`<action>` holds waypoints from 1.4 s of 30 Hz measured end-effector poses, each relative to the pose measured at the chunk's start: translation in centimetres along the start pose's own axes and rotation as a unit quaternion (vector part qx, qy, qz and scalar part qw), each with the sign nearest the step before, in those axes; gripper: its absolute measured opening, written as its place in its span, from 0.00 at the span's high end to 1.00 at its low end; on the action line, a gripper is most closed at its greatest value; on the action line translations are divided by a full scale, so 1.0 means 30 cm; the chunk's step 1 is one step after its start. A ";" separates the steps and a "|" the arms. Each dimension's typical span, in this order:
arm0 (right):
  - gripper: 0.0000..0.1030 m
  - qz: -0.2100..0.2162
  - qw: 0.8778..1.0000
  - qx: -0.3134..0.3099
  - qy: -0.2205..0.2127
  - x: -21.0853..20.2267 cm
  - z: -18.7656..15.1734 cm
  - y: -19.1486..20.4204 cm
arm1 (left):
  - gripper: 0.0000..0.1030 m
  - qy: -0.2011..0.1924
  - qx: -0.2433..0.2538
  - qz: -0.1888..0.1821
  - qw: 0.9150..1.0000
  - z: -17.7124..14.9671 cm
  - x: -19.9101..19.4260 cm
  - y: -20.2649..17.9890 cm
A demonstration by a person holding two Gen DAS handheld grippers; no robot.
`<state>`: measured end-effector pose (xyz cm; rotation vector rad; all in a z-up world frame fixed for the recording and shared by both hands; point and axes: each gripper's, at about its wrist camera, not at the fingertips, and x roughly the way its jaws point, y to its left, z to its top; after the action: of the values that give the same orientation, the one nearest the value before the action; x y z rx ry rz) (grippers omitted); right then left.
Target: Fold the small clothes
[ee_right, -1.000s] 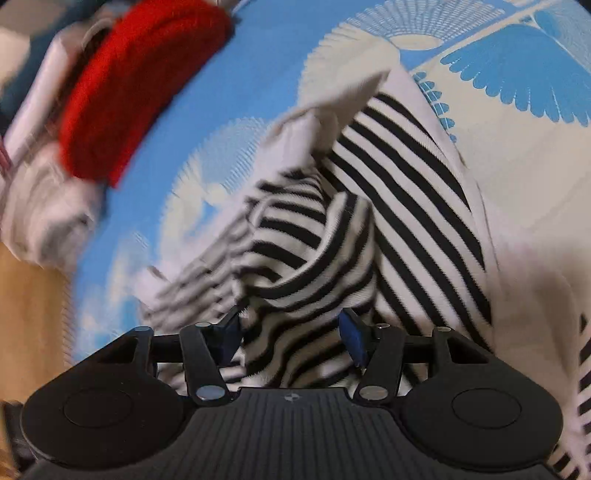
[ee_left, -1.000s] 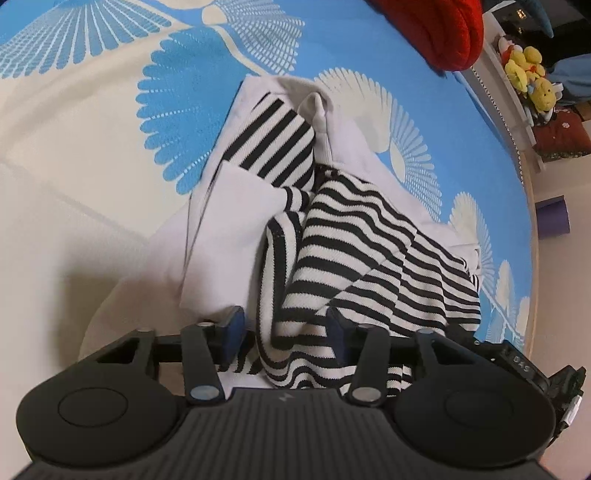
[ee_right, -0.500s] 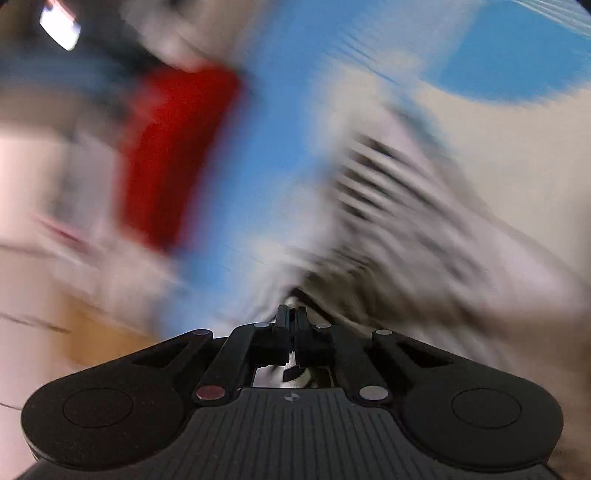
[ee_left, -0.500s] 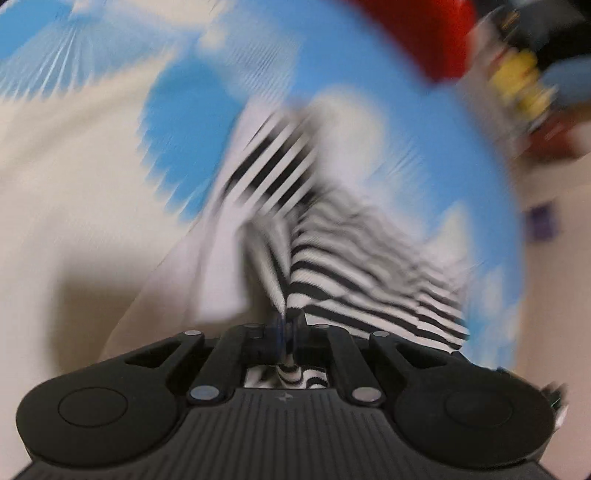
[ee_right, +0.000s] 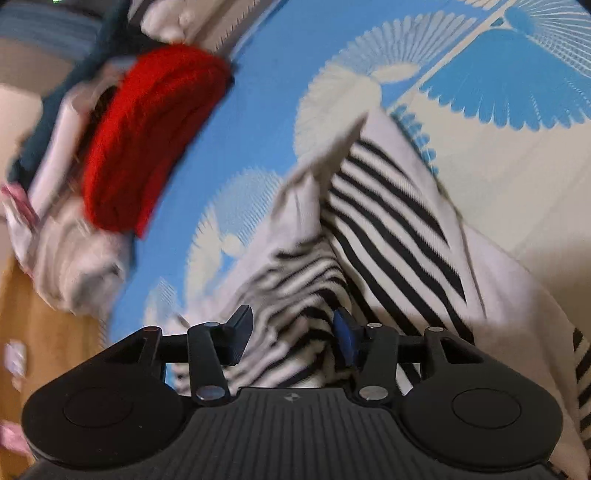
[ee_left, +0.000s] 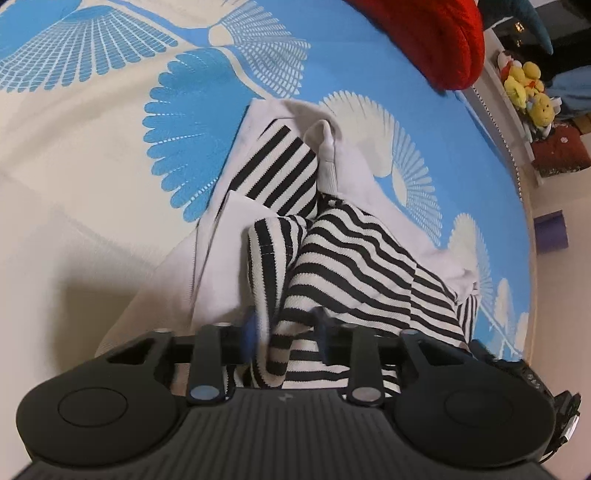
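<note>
- The striped garment [ee_left: 354, 266], black-and-white knit with plain white panels, lies crumpled on the bed [ee_left: 92, 155], on its blue-and-cream fan-print cover. It sits towards the side edge where a red knit item [ee_left: 436, 33] rests. The fold is not yet formed.
- Left tongs [ee_left: 286, 332]: jaws have just been opening from a near-closed pinch. A ridge of striped fabric stands between them. The blue pads are blurred, so whether they still press on the cloth cannot be told.
- Right tongs [ee_right: 291, 332]: jaws have just been opening and now stand well apart. Striped cloth lies between and below them, but the pads do not clamp it, so they read as released.
- Judgement on the step in hand: both tongs appear to be re-gripping the near hem before a fold.
- To do it well, each pair should take a single clean edge rather than a bunched ridge.
- The two grips should sit well apart along the same hem, so the cloth hangs flat when lifted.
- The tucked sleeve [ee_left: 273, 258] near the middle looks doubled under. It likely needs spreading first, or the fold would trap a lump.
- Risk: the knit is loose, so a shallow pinch may slip.
- The right-wrist view is motion-blurred, and finer detail is unclear.
</note>
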<state>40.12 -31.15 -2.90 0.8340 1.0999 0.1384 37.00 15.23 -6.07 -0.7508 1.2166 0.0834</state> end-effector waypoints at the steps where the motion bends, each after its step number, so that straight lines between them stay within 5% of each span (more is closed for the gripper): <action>1: 0.61 -0.013 1.000 -0.005 0.004 0.017 -0.009 0.007 | 0.94 -0.004 0.005 -0.001 1.000 -0.005 0.007 -0.011; 2: 0.90 -0.019 1.000 -0.006 0.002 0.017 -0.017 0.005 | 0.94 -0.013 0.011 -0.006 1.000 -0.008 0.004 -0.024; 5: 0.95 0.010 0.999 -0.003 -0.039 -0.055 -0.025 0.015 | 0.95 -0.048 0.026 -0.041 0.998 -0.006 -0.045 -0.049; 7: 0.95 0.029 0.995 -0.027 -0.089 -0.123 -0.021 0.035 | 0.95 -0.060 0.034 -0.054 0.996 -0.004 -0.068 -0.058; 9: 0.95 0.014 0.994 -0.034 -0.099 -0.141 -0.011 0.023 | 0.94 -0.048 0.040 -0.028 0.998 -0.003 -0.053 -0.051; 13: 0.76 -0.072 0.997 -0.001 0.009 -0.025 -0.009 -0.067 | 0.84 -0.002 0.012 0.061 0.998 -0.006 0.011 0.012; 15: 0.73 -0.079 0.997 0.008 -0.002 -0.041 -0.014 -0.069 | 0.84 -0.027 0.021 0.052 0.998 -0.002 -0.030 -0.007; 18: 0.72 -0.083 0.991 -0.065 -0.084 -0.122 -0.018 0.018 | 0.83 -0.086 0.071 0.020 0.994 -0.010 -0.118 -0.078; 21: 0.71 -0.027 0.986 -0.111 -0.118 -0.168 -0.032 0.069 | 0.83 -0.089 0.092 -0.031 0.991 -0.026 -0.130 -0.111; 24: 0.66 0.024 0.993 -0.111 -0.036 -0.092 -0.051 0.055 | 0.83 -0.038 0.092 -0.018 0.995 -0.040 -0.036 -0.104; 26: 0.67 -0.055 0.991 -0.114 0.033 0.002 -0.078 0.017 | 0.89 0.010 0.094 0.071 0.993 -0.041 0.041 -0.067; 28: 0.79 -0.106 0.986 -0.121 0.039 0.036 -0.100 -0.017 | 0.94 0.012 0.081 0.072 0.994 -0.031 0.041 -0.045; 33: 0.71 -0.066 0.985 -0.162 -0.002 -0.021 -0.090 0.042 | 0.85 -0.023 0.110 0.026 0.993 -0.013 -0.053 -0.096; 37: 0.74 -0.122 0.981 -0.127 0.078 0.045 -0.101 -0.017 | 0.87 0.046 0.101 0.095 0.989 -0.046 0.045 -0.051; 39: 0.71 -0.137 0.981 -0.124 0.053 -0.020 -0.093 0.009 | 0.87 0.023 0.113 0.091 0.989 -0.062 -0.023 -0.085; 42: 0.71 -0.106 0.980 -0.161 -0.049 -0.221 -0.072 0.093 | 0.84 -0.077 0.182 0.059 0.978 -0.105 -0.220 -0.181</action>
<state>35.98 -31.31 3.35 0.4265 1.0324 0.0935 34.35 11.49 1.79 -0.3450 1.0889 0.0149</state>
